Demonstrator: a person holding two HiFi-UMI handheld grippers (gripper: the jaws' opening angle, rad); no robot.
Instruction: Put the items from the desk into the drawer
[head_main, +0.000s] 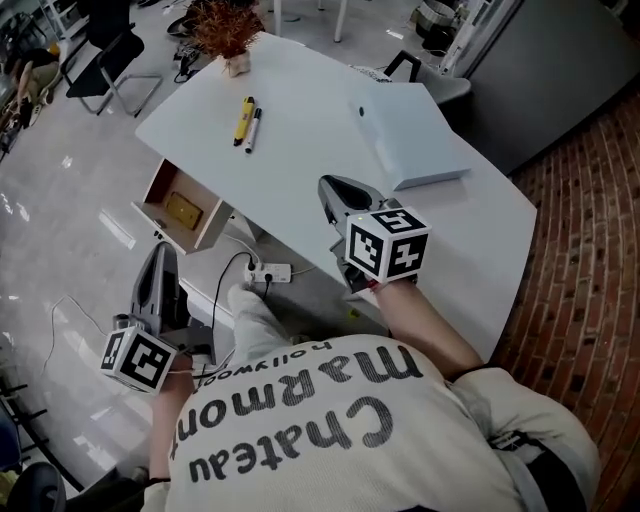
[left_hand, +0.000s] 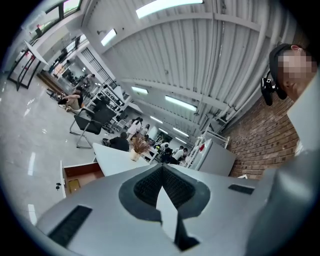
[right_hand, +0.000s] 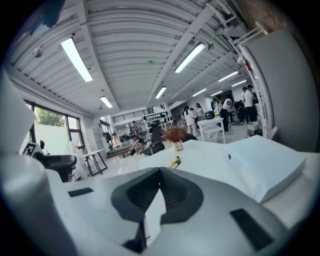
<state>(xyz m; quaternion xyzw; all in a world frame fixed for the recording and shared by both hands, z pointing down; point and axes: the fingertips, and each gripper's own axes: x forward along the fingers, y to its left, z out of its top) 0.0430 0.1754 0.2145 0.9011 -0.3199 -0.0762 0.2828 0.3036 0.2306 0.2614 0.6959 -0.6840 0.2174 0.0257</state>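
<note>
On the white desk (head_main: 300, 130) a yellow marker (head_main: 243, 120) and a black-and-white pen (head_main: 254, 130) lie side by side; the right gripper view shows the marker (right_hand: 173, 162) far ahead. Below the desk's left edge an open wooden drawer (head_main: 165, 205) holds a flat yellow item (head_main: 183, 210). My left gripper (head_main: 160, 250) hangs beside the desk, below the drawer in the head view, jaws closed and empty (left_hand: 162, 167). My right gripper (head_main: 326, 184) is over the desk's near edge, shut with nothing in it (right_hand: 160, 171).
A white box (head_main: 410, 140) lies on the desk's right half. A small dried plant in a pot (head_main: 226, 35) stands at the far corner. A power strip with cables (head_main: 268, 272) lies on the floor under the desk. To the right is a brick floor (head_main: 590, 250); chairs stand at the far left.
</note>
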